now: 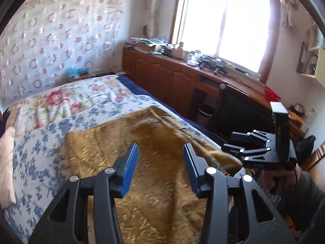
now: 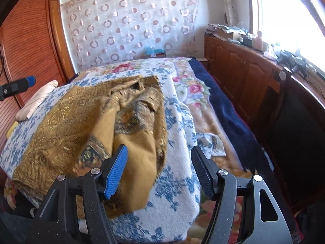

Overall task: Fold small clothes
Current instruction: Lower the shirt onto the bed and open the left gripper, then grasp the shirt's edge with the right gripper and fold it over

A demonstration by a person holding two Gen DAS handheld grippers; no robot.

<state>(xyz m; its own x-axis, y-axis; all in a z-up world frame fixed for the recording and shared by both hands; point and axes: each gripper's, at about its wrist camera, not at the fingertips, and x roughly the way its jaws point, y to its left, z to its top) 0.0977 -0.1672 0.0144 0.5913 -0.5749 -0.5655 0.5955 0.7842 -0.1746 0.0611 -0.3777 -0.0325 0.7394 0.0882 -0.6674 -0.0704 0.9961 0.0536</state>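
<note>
Broadly, the bed [image 2: 223, 109] under its blue-flowered white blanket [image 2: 178, 162] carries the mustard-gold patterned cloth garment [image 2: 67, 122], lying rumpled and part bunched, likely spread for folding; both tools hover above it. Left hand-held gripper [image 1: 160, 158] and right hand-held gripper [image 2: 159, 162] are released, jaws spread, grasping nothing.

Daylight floods in from the large wood-framed window [image 1: 223, 24], which is blown out white with glare in both views. The mustard-gold patterned cloth [image 1: 154, 162] shows motion blur. Heavy fisheye bending, dark vignette at the corners.
</note>
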